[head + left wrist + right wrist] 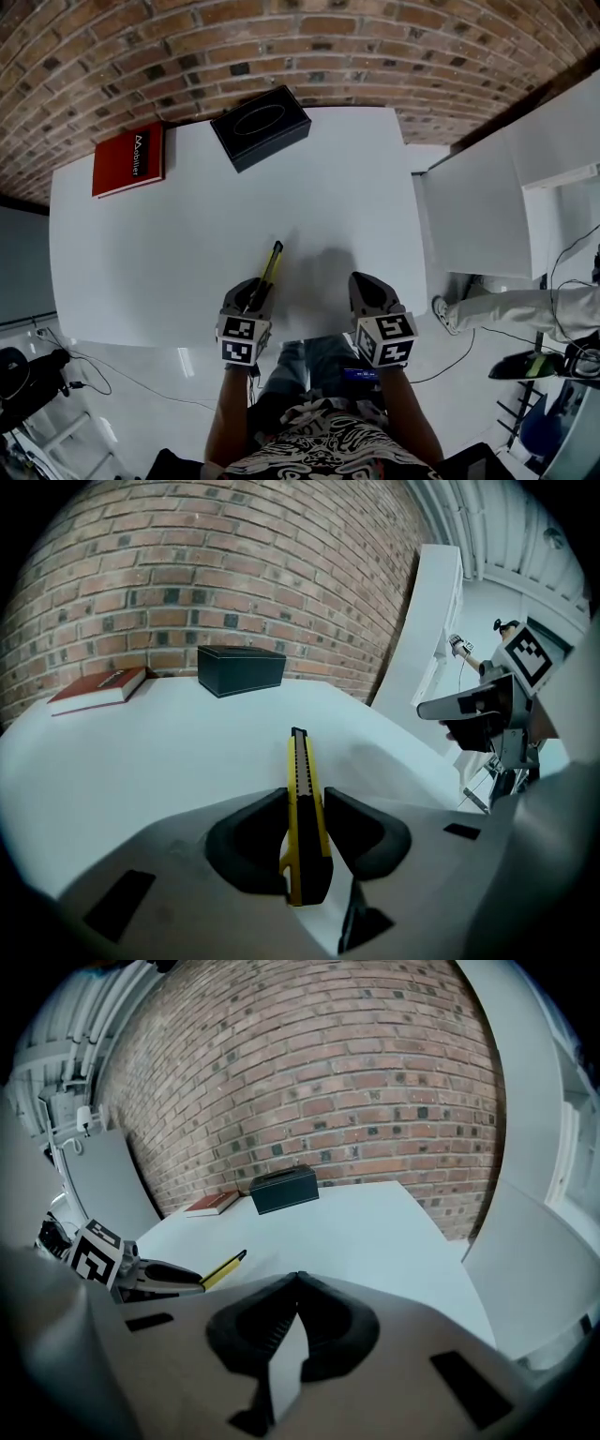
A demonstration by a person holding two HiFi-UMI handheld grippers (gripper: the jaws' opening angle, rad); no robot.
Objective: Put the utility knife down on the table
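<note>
Well, the fingers (361,827) of the left gripper (305,794) were squeezed tight on the utility knife (300,761). They held its yellow body near the back end, and the tip pointed forward over the worktop (187,244). I could not tell if the knife touched the worktop. I think the knife should go down low and flat first. Only then should the fingers let go, so it does not drop or slide. The right gripper (296,1281) was close by, its fingers pressed together on nothing. A black box (260,127) and a red book (129,159) sat at the back, well out of the way.
</note>
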